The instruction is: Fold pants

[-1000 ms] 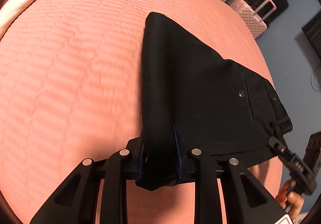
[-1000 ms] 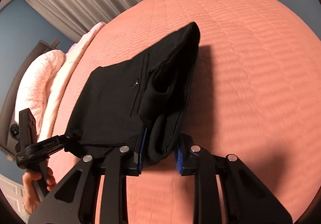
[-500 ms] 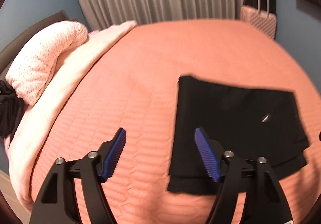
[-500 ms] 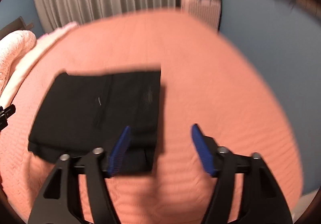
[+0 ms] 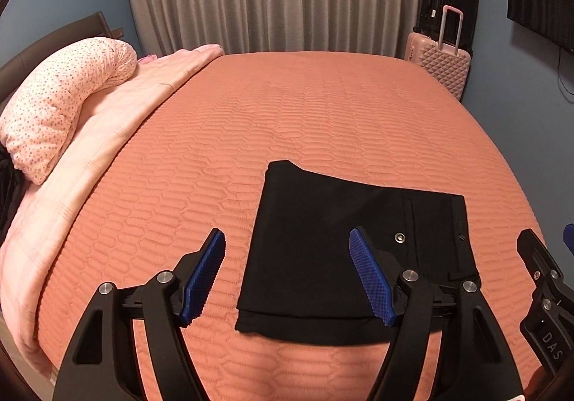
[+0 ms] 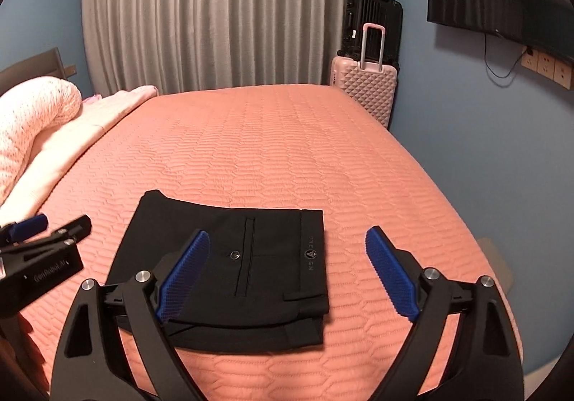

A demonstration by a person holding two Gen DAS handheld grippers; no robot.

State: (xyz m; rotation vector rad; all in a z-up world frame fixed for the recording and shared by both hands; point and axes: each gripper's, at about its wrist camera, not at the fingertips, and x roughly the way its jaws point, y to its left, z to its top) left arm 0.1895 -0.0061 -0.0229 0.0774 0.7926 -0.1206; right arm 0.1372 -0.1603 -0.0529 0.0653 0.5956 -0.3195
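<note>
Black pants lie folded into a flat rectangle on the near part of the salmon bedspread, button pocket facing up. My left gripper is spread wide above them, holding nothing. My right gripper gapes just as wide, also empty. A pink suitcase stands at the far right corner.

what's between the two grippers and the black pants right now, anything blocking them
Nothing visible. The folded black pants lie flat on the orange bedspread, with the left gripper and right gripper both open and held just above and in front of them. The pillow and suitcases sit far off.
</note>
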